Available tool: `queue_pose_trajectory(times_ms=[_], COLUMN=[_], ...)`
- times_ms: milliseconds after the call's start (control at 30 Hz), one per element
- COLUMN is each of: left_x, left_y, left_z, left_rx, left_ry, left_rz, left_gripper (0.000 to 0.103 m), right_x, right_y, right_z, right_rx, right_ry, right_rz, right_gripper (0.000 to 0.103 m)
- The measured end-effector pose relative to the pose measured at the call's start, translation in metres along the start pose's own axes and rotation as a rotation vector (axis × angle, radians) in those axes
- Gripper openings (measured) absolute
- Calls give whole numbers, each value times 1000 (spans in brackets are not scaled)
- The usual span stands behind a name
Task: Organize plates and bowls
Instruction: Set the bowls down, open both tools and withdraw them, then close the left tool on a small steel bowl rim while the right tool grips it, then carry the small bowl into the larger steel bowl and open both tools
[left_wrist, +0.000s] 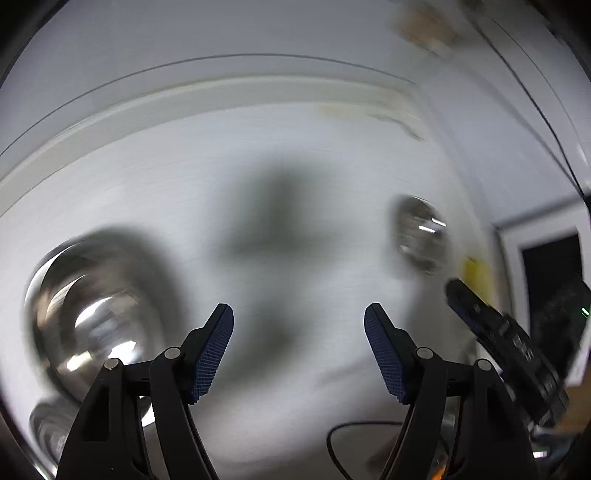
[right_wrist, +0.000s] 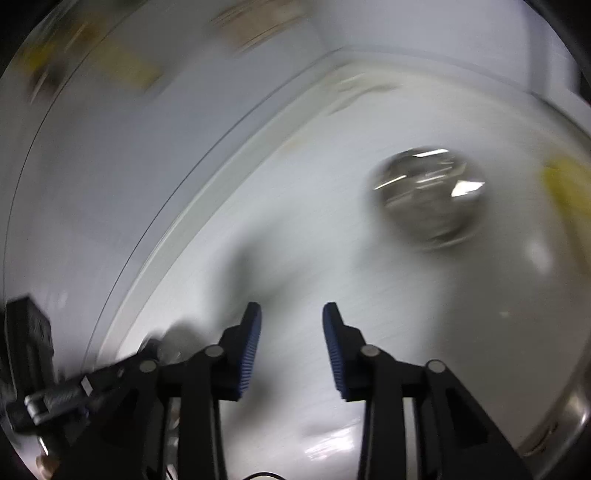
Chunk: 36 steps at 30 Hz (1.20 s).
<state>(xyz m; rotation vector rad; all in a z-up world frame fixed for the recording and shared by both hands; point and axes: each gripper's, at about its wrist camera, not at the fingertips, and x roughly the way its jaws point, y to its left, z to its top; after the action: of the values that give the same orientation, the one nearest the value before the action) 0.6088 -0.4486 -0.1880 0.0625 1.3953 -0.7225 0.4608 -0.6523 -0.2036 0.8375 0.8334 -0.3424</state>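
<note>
Blue-padded fingers (left_wrist: 216, 350) of the left gripper (left_wrist: 298, 350) fill the bottom of the left wrist view, spread wide with only bare white tabletop (left_wrist: 295, 166) between them; they grasp nothing. This gripper tilts steeply down at the table. Everything beyond the fingers is smeared by motion blur.

Taking the left gripper as landmark and reading left to right: a large steel bowl (left_wrist: 88, 314) sits just beside its left finger, open side up, partly hidden behind the finger's black linkage. Below that bowl, at the picture's lower left edge, another shiny metal rim (left_wrist: 48, 432) shows, too blurred to tell what it is. Farther out and to the right of the right finger rests a small steel bowl (left_wrist: 421, 232), well apart from the large one. Right of that, the right gripper's black body (left_wrist: 509, 347) enters at the edge.

In the right wrist view the right gripper (right_wrist: 291, 350) also points down at the table, its fingers (right_wrist: 249, 354) parted by a narrower gap, released and empty. The small bowl (right_wrist: 430, 197) lies ahead and to its right, untouched. A curved metal rim (right_wrist: 569, 421) shows at the lower right edge.

Counted: two grippers, two clear steel bowls.
</note>
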Motion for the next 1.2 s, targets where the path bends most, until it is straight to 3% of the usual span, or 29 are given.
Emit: queue_pose_trajectory(times_ms=[100,267,533,767,800,833,867,1000,1200], left_x=[48,118,168,198,196,195,197,188,109], left_y=[-67,-130,-138,-134,-134,-136,-138,-135,-125], left_z=[30,67,99,101,101,99,98,83,40], left_rx=[104,99,23,-41,-48,-38,-14,17,72], left_ry=[57,127,169,192,172,171,190,227,126], left_rz=[-49,-53,31,63,68,72,80,77,97], left_gripper=[83,83,83,81,68,31,17,10,10], right_x=[-8,15,69,86,88,89,93,87,46], right_y=[-62,-125,-162,-161,-159,-157,-154,-146,-91], right_z=[28,61,86,87,86,85,81,76,45], right_rx=[154,286,325,321,307,297,297,282,158], right_ry=[-44,-23,50,8,13,24,39,49,50], right_rz=[22,-13,-35,-22,-31,-27,-25,-49,-57], right_gripper=[51,54,54,51,32,9,8,6,7])
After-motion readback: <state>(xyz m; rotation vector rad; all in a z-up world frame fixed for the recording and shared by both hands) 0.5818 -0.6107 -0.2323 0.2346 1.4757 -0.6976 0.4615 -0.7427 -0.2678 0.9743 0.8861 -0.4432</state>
